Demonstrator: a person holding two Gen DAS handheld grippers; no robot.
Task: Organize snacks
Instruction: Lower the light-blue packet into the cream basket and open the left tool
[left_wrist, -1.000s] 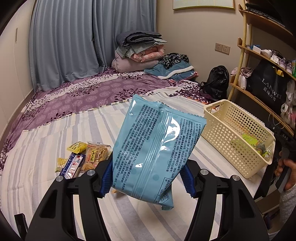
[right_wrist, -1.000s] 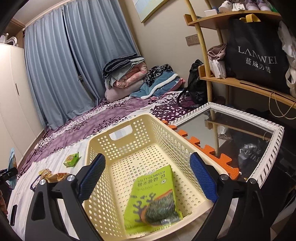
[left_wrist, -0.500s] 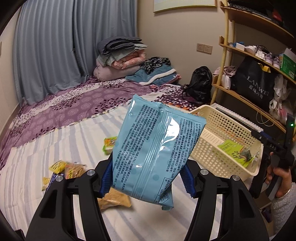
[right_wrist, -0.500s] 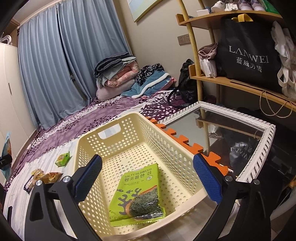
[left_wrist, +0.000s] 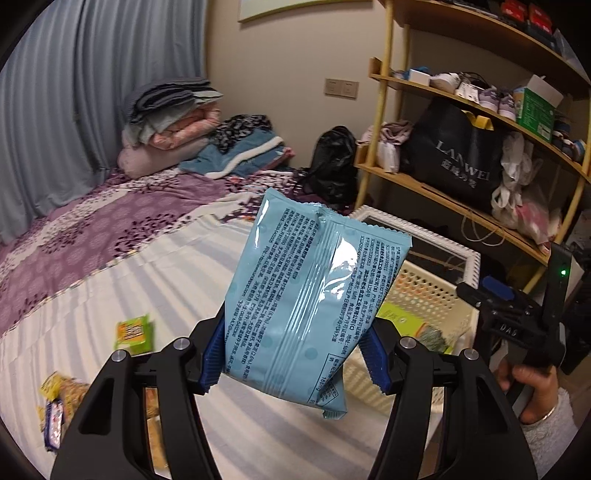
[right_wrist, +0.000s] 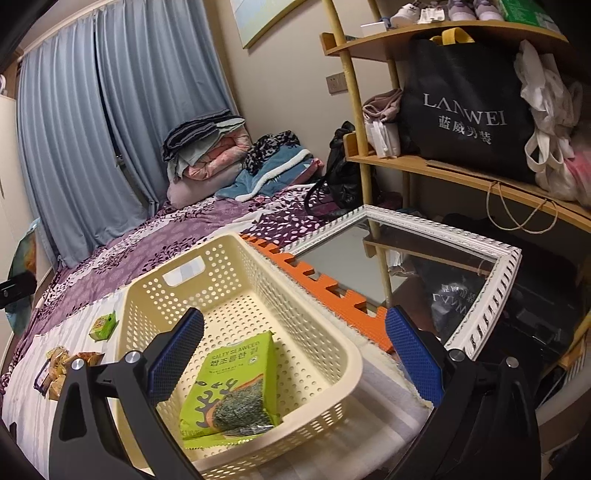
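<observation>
The left gripper (left_wrist: 295, 354) pinches a pale blue snack bag (left_wrist: 310, 295) low on its sides, its blue fingers (left_wrist: 212, 360) pressed into the foil so the bag stands up and leans a little to the right, printed back facing the camera. The bag hangs in the air above the striped bed (left_wrist: 147, 280), with the cream basket (left_wrist: 436, 295) partly hidden behind its right edge.

The right gripper (right_wrist: 295, 365) has its fingers (right_wrist: 177, 350) spread wide with nothing between them. It hovers over the near end of the basket (right_wrist: 332, 354), which sits at the edge of the bed beside an orange foam mat (right_wrist: 314, 280) and a white-framed mirror (right_wrist: 480, 295). A green seaweed packet (right_wrist: 236, 384) lies flat on the basket floor, toward its near end.

More snacks lie on the striped sheet, well apart from the basket: a small green packet (right_wrist: 103, 325) on its own, and nearer the left a loose cluster of yellow and brown wrappers (right_wrist: 62, 365); these are blurred in the left wrist view, so their kinds are hard to tell.

In the left wrist view a person's hand (left_wrist: 528, 384) in a pale fuzzy sleeve grips the handle of the other gripper at the right edge. Folded blankets (right_wrist: 207, 147) are stacked at the far end of the bed by the blue curtains (right_wrist: 92, 129), and a black tote (right_wrist: 465, 99) sits on the wooden shelf (right_wrist: 461, 173).
</observation>
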